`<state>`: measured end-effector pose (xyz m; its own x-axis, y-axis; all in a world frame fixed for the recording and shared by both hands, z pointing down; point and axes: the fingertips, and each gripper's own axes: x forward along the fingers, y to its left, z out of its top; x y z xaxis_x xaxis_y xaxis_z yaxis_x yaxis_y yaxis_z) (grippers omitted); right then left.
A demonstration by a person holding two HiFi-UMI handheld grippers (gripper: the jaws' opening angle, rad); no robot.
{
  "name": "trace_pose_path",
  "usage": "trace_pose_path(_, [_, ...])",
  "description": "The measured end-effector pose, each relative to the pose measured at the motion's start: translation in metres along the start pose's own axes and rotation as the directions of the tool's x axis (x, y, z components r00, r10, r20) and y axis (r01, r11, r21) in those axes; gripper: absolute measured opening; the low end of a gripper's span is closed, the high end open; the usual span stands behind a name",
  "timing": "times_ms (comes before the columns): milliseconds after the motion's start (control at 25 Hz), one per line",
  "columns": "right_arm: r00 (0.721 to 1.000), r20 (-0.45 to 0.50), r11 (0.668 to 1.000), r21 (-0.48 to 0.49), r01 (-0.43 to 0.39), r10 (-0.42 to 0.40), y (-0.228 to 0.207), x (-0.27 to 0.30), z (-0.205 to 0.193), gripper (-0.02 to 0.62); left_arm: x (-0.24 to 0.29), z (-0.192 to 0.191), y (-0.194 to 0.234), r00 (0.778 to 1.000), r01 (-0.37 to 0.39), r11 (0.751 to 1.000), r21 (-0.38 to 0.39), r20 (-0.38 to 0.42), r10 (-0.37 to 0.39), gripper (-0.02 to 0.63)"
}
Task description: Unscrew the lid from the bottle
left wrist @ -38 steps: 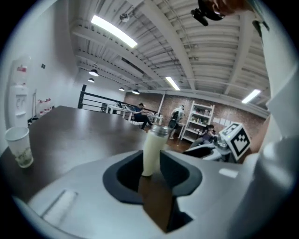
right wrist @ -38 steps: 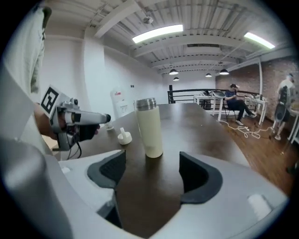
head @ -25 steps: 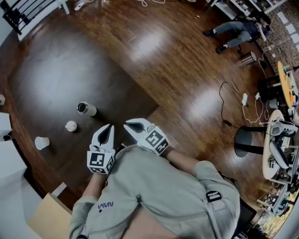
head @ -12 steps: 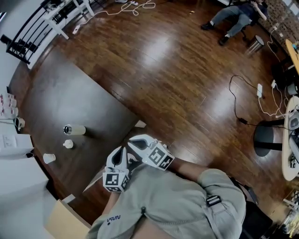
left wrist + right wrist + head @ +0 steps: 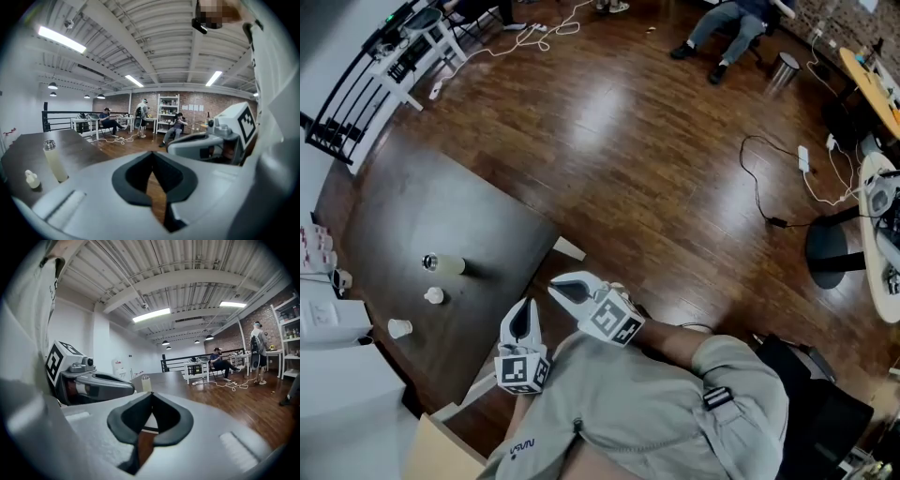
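Note:
The bottle [image 5: 443,265] stands upright on the dark table [image 5: 403,206], pale with a silver top; it also shows in the left gripper view [image 5: 55,161] and, small, in the right gripper view [image 5: 146,383]. A small white capped object [image 5: 434,296] sits just beside it. My left gripper [image 5: 524,306] is shut and empty, held near the table's near edge, well short of the bottle. My right gripper [image 5: 553,285] is shut and empty too, beside the left one and close to my body.
A white cup [image 5: 399,328] stands near the table's left edge, next to white boxes [image 5: 328,319]. A cardboard box [image 5: 441,455] sits below the table. Cables [image 5: 769,187], a stool base [image 5: 830,258] and seated people [image 5: 722,19] occupy the wooden floor beyond.
The view has swung and pulled back. Both grippers now sit farther from the bottle, off the table's corner and nearer my body. Both have stayed shut.

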<state>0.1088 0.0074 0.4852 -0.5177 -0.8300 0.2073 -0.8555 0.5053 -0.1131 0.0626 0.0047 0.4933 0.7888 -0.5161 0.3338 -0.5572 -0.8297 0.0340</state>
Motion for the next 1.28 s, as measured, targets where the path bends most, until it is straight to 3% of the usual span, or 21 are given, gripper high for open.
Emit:
trace_pose_path(360, [0.995,-0.022,0.995,0.035,0.097,-0.097,0.107,-0.032,-0.022,0.002,-0.104,-0.037,-0.022,0.999,0.042,0.999,-0.032,0.031,-0.041,0.003])
trace_pose_path(480, [0.99,-0.054,0.991,0.031,0.132,-0.13,0.137,-0.044,-0.037,0.002,-0.123,-0.048,-0.03,0.996,0.087,0.996,-0.031,0.032,-0.086,0.003])
trace_pose_path(640, [0.981,-0.073,0.982,0.036,0.184,-0.181,0.149,-0.057,-0.049,0.002,-0.139,-0.053,-0.038,0.99,0.135,0.991,0.021,0.044,-0.136,0.003])
trace_pose_path(840, [0.962,-0.075,0.962,0.06,0.267,-0.262,0.142,-0.08,-0.058,0.002,-0.132,-0.054,-0.049,0.983,0.179,0.984,0.022,0.046,-0.18,0.003])
trace_pose_path(1040, [0.928,-0.073,0.926,0.072,0.37,-0.365,0.138,-0.075,-0.043,0.002,-0.121,-0.044,-0.041,0.957,0.287,0.958,0.03,0.031,-0.288,0.003])
trace_pose_path(1280, [0.88,-0.088,0.873,0.118,0.474,-0.466,0.131,-0.109,-0.059,0.002,-0.103,-0.052,-0.089,0.901,0.433,0.899,0.061,-0.001,-0.434,0.003])
